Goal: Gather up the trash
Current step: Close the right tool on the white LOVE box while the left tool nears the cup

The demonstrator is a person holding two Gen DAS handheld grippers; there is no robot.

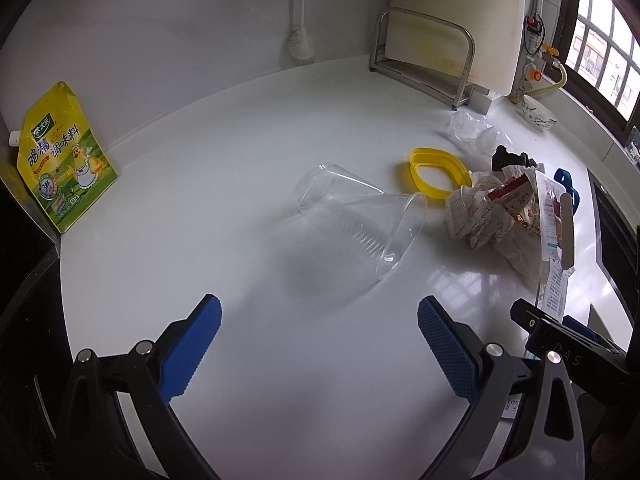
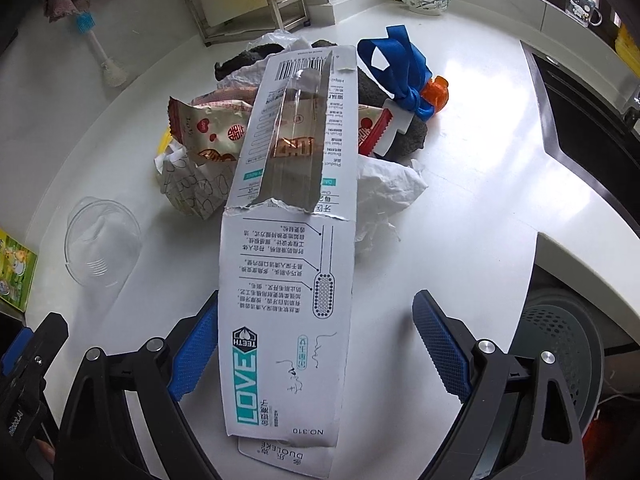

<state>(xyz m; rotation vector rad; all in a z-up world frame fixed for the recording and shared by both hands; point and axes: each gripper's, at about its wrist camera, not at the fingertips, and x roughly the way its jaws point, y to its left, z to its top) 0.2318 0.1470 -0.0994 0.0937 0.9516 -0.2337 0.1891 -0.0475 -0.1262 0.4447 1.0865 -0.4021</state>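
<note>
Lying between spread fingers of right gripper [image 2: 316,344]: toothbrush card [image 2: 288,248], light, stiff, torn, not gripped; pinch near end. Left gripper [image 1: 320,344] released; cups [image 1: 360,220] at 12 o'clock, flimsy, slippery.

- We see two clear plastic cups [image 1: 360,220], thin and glossy, one with fine ribs.
- The counter [image 1: 248,128] looks smooth, white and glossy.
- The toothbrush package [image 2: 288,240] is matt printed card, torn, with a clear plastic window.
- The snack wrapper [image 2: 208,136] is shiny foil-like plastic.
- The rack [image 1: 424,52] is brushed metal.
- Our finger pads [image 1: 192,352] are blue textured rubber.
</note>
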